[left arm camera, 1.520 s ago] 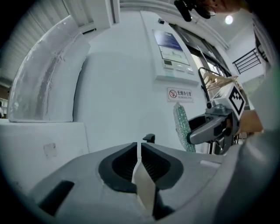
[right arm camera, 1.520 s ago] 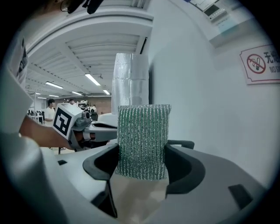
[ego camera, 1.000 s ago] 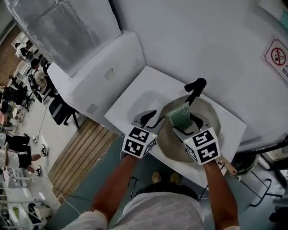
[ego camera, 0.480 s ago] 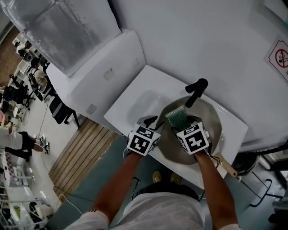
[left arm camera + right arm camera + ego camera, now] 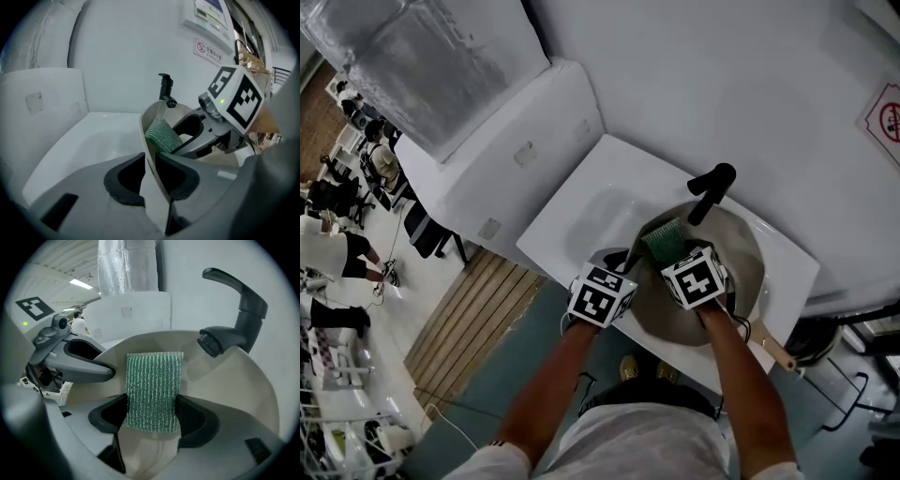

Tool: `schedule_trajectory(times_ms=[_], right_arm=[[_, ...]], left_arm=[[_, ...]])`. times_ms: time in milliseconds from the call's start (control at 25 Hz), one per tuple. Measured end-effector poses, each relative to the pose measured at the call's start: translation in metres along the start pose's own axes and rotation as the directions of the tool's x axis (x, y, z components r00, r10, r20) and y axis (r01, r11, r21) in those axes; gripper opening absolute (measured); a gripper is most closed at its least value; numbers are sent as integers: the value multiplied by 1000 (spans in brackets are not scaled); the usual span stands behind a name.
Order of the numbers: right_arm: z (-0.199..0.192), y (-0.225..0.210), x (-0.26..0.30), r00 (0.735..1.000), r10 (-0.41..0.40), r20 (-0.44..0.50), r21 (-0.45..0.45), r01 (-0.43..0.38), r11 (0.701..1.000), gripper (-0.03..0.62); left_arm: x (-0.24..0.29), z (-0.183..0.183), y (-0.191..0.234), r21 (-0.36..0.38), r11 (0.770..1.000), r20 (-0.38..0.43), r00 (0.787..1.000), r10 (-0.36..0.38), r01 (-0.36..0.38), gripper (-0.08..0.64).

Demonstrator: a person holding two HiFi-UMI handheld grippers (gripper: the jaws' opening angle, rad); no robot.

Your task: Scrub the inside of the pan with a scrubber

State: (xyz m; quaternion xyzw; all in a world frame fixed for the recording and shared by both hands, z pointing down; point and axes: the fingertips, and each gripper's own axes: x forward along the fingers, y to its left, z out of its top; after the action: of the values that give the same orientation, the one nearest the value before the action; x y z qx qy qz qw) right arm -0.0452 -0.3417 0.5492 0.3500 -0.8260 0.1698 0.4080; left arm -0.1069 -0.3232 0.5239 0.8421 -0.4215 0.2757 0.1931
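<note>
A beige pan [image 5: 748,258] with a wooden handle [image 5: 773,347] lies in the white sink [image 5: 581,211] under a black tap [image 5: 710,190]. My left gripper [image 5: 619,259] is at the pan's left rim. Its jaws have just been closing, and the pan's thin wall [image 5: 149,140] stands between the pads [image 5: 174,174], which press on it. My right gripper [image 5: 152,420] is shut on a green ribbed scrubber [image 5: 152,390]. The scrubber [image 5: 664,241] points into the pan, just above its inner wall [image 5: 225,380]. The left gripper [image 5: 150,171] view shows the scrubber [image 5: 161,135] just inside the rim.
The tap's spout [image 5: 234,319] hangs over the pan's far side, close above the scrubber. A white wall rises behind the sink, and a raised white block [image 5: 502,159] stands at its left. The sink's left half holds nothing.
Both grippers have come down toward the pan. The left jaws, wide open before, now close on the pan's rim. The right gripper carried the scrubber lower into the pan.
</note>
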Motion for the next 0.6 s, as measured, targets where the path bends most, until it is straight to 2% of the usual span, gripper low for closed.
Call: schedule_trajectory(times_ms=[240, 600], right_arm=[[-9, -24, -3, 998, -50, -43, 3, 51, 999, 330], [-25, -62, -28, 983, -166, -82, 2, 167, 986, 330]], left_arm=[[0, 1, 0, -11, 1000, 6, 1000, -4, 4, 75], [0, 0, 1, -20, 1000, 13, 1000, -11, 11, 75]])
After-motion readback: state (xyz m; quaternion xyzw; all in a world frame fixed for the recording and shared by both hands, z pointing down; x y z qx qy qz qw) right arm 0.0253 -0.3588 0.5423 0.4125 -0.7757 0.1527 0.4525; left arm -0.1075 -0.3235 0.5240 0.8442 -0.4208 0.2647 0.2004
